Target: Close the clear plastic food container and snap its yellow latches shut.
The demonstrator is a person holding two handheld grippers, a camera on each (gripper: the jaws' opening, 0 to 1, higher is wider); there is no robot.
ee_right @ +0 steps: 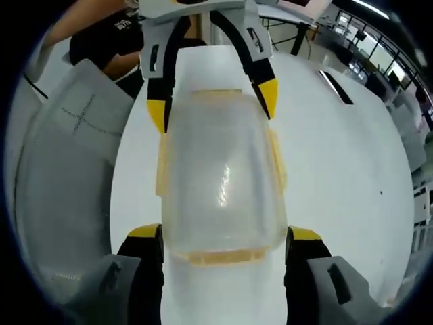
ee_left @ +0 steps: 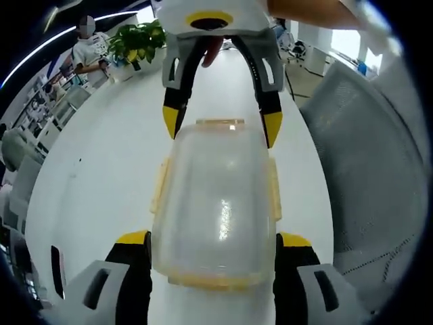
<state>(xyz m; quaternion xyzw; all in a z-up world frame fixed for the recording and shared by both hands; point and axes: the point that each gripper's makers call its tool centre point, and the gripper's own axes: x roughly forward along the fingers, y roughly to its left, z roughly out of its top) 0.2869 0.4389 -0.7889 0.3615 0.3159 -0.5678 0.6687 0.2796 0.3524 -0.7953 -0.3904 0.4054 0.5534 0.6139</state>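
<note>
White tabletop [ee_left: 101,169] carrying lidded clear container [ee_left: 215,203]; left tongs [ee_left: 213,238] and right tongs [ee_right: 226,233] both spread apart, straddling opposite ends.

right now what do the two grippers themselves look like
Both match: the left gripper and right gripper have light grey bodies with slotted cut-outs, black jaws and yellow tips. Seen from the left gripper view, the right gripper carries a white box with a yellow-ringed round lens.
</note>
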